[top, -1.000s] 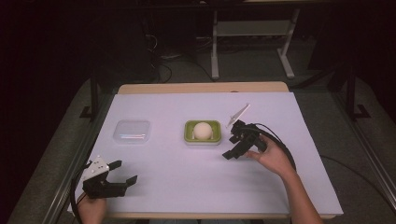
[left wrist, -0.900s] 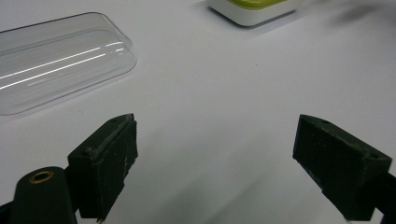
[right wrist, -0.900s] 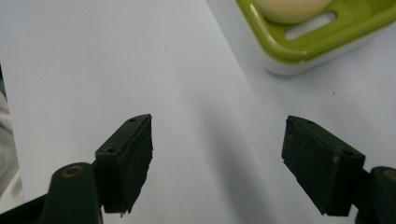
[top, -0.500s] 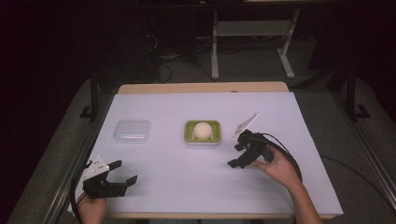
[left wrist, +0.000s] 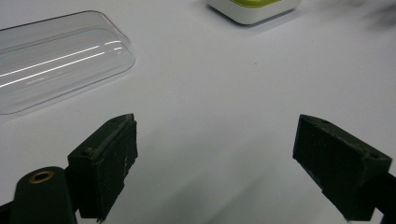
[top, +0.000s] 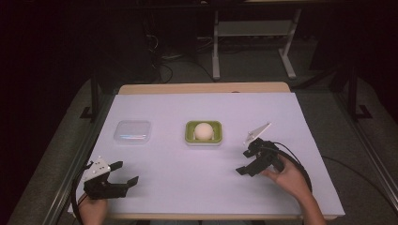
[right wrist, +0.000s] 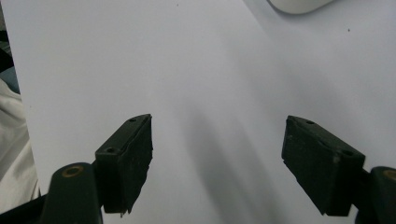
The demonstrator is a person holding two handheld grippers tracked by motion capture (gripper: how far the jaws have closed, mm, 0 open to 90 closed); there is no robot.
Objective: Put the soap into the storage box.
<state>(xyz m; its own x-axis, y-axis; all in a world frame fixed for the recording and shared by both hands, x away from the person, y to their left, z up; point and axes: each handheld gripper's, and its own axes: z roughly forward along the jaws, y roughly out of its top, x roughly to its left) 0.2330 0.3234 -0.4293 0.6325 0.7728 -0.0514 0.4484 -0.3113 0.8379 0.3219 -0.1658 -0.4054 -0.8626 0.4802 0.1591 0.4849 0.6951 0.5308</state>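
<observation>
Dark surroundings frame a table (top: 155, 197) covered by a white sheet, with a strip of bare wood showing along its far edge. Beyond the table, a pale metal frame (top: 253, 42) stands on the grey floor among loose cables.

Near the middle of the sheet sits a green soap dish (top: 203, 133) on a white base, holding a round cream-coloured soap (top: 203, 131). To its left, well apart, lies a clear plastic lid (top: 133, 131), flat on the sheet. In the left gripper view the clear plastic lid (left wrist: 56, 60) occupies the upper left and a corner of the green soap dish (left wrist: 254, 9) shows at the top edge.

Left gripper (top: 121, 174) rests low over the near left corner of the table, held in the person's left hand (top: 92, 211). Its jaws stand wide apart with nothing between them; bare sheet lies under the gap in its own view, left gripper (left wrist: 215, 163).

Right gripper (top: 248, 161) hovers to the near right of the dish, near it but not touching, held in the person's right hand (top: 288, 178), with its cable looping behind. Its jaws are likewise spread and empty, confirmed in its own view, right gripper (right wrist: 217, 163), where bare sheet lies beneath and the white edge of the dish base appears at the top.
</observation>
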